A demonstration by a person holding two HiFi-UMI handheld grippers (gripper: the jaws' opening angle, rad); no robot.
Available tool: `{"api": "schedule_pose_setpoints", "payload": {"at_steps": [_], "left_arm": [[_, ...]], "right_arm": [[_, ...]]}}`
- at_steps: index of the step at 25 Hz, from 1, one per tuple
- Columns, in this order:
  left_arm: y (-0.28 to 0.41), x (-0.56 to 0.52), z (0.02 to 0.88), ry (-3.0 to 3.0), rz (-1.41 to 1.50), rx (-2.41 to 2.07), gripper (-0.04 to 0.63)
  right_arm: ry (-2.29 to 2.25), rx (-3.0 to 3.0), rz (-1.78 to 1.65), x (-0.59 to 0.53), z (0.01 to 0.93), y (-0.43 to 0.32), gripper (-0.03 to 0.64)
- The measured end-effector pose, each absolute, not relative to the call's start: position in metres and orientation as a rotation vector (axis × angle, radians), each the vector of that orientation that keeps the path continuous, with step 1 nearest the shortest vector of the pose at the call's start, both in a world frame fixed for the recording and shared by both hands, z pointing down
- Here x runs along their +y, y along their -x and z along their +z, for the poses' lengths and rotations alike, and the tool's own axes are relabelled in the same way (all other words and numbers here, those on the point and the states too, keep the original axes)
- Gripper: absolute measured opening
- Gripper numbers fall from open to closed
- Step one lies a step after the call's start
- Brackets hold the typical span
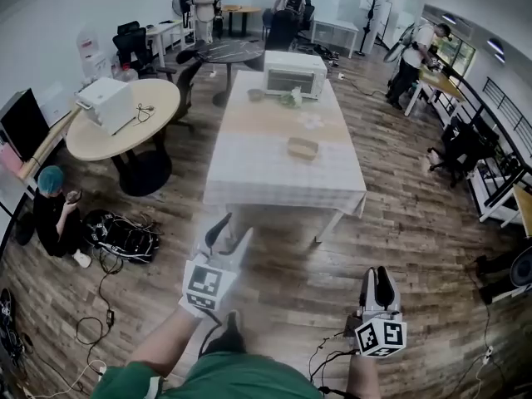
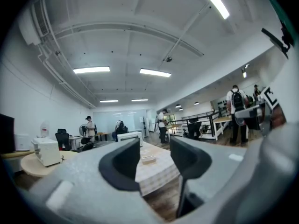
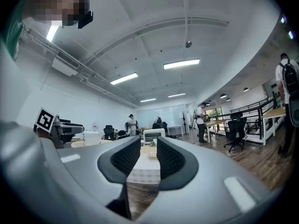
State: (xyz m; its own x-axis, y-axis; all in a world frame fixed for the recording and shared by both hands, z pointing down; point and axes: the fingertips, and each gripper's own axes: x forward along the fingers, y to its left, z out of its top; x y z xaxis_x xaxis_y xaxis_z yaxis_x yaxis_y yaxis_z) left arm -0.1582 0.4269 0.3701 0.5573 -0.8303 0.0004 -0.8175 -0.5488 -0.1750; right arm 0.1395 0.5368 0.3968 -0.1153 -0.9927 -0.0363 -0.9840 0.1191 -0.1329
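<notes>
I hold both grippers low over the wooden floor, short of the near end of a long table point(image 1: 266, 169) with a white checked cloth. The left gripper point(image 1: 231, 229) is open, jaws well apart, nothing between them; in the left gripper view point(image 2: 155, 155) the table point(image 2: 159, 171) and a small tan box point(image 2: 148, 159) show through the gap. The right gripper point(image 1: 376, 274) is open by a narrow gap and empty; in the right gripper view point(image 3: 148, 155) it points at the table point(image 3: 142, 174). The box point(image 1: 302, 147) lies mid-table. A white microwave point(image 1: 295, 73) stands at the far end.
A round table point(image 1: 158, 98) with a white appliance point(image 1: 106, 102) stands at left. A person point(image 1: 54, 210) sits on the floor beside a black bag point(image 1: 125, 235), with cables point(image 1: 100, 306) nearby. A black chair point(image 1: 457, 152) and a standing person point(image 1: 416, 52) are at right.
</notes>
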Motion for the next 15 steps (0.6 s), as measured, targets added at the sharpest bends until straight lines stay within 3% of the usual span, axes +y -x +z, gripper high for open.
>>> {"api": "schedule_pose_setpoints", "payload": {"at_steps": [4, 15], "left_arm": [[0.179, 0.356, 0.365, 2.654, -0.092, 1.378, 0.201], [0.250, 0.210, 0.383, 2.736, -0.058, 1.351, 0.199]], "right_arm": [[2.064, 2.235, -0.097, 0.477, 0.384, -0.121, 0.130], [2.121, 2.227, -0.166, 0.351, 0.384, -0.055, 0.130]]}}
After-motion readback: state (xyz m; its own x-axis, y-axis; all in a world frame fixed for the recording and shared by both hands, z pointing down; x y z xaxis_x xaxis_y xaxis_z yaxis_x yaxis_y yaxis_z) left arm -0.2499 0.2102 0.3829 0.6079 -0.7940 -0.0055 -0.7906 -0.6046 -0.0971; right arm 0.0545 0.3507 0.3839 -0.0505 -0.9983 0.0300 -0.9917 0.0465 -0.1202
